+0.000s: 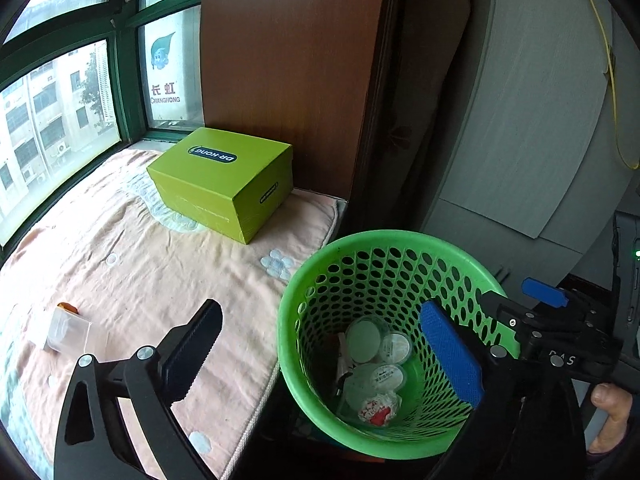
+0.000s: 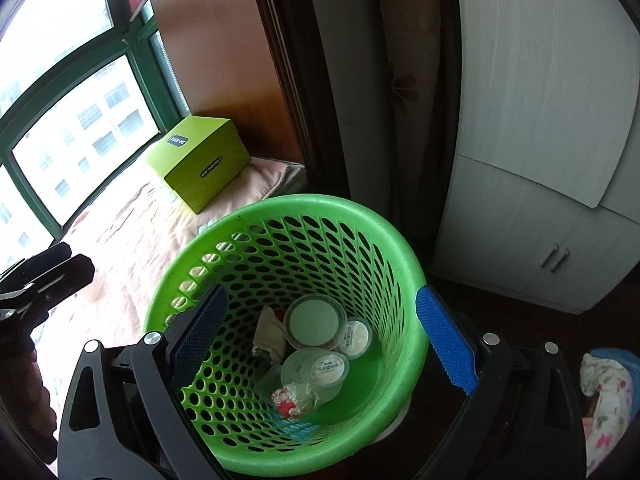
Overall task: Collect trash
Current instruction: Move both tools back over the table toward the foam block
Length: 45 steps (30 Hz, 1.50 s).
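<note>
A green perforated basket (image 1: pixel 320 280) (image 2: pixel 392 248) stands beside the bed and holds several round clear lidded cups (image 2: pixel 316 318) and a crumpled red-and-white wrapper (image 2: pixel 294 396). My left gripper (image 1: pixel 324 356) is open and empty, straddling the basket's near-left rim. My right gripper (image 2: pixel 324 340) is open and empty, held over the basket's mouth; it also shows in the left wrist view (image 1: pixel 544 296). A small clear plastic box (image 1: pixel 66 330) lies on the bed to the left, with an orange piece (image 1: pixel 68 307) behind it.
A green shoe box (image 1: pixel 220 184) sits at the far end of the pink bed cover (image 1: pixel 140 272), against a brown wooden panel (image 1: pixel 288 52). Windows (image 1: pixel 60 112) run along the left. A grey-white cabinet (image 2: pixel 540 160) stands right of the basket.
</note>
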{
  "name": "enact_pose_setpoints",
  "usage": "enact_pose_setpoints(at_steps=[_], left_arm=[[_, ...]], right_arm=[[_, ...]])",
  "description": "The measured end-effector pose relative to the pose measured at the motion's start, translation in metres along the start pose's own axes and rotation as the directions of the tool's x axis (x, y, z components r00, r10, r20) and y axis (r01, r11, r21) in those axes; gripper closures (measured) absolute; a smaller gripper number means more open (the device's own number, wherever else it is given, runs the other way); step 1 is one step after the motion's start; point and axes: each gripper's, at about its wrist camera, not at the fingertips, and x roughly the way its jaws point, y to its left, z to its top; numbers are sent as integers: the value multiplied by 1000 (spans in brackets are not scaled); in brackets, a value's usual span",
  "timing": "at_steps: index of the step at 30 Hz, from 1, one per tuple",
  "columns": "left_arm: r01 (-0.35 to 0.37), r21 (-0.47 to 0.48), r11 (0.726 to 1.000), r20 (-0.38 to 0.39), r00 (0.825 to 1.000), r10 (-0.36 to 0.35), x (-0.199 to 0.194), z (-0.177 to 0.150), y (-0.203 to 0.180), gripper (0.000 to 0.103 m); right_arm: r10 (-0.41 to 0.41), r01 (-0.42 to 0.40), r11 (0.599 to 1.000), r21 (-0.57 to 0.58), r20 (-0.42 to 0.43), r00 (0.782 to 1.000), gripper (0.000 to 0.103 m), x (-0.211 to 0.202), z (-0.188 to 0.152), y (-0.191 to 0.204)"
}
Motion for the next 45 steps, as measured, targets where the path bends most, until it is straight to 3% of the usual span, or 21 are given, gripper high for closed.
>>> enact_pose_setpoints(at_steps=[11, 13, 22, 30, 39, 45], left_arm=[[-14, -42, 999, 0, 1000, 14, -12, -5, 20, 7], [-9, -57, 998, 30, 999, 10, -18, -8, 27, 7], [-114, -109, 988, 29, 993, 118, -39, -19, 71, 7], [-254, -168, 952, 34, 964, 264, -72, -33, 132, 7], [-401, -248, 882, -16, 912, 410, -104, -56, 210, 7], [-439, -306, 845, -41, 892, 449, -121, -75, 255, 7]], right_arm=[[10, -10, 1000, -27, 13, 1000, 9, -2, 4, 12], [15, -14, 999, -35, 13, 1000, 9, -1, 5, 16], [67, -67, 992, -107, -2, 998, 9, 8, 11, 56], [158, -161, 961, -224, -33, 987, 9, 27, 15, 127], [290, -319, 896, -310, -137, 947, 9, 60, 11, 223], [374, -440, 841, -317, -247, 894, 9, 85, -1, 287]])
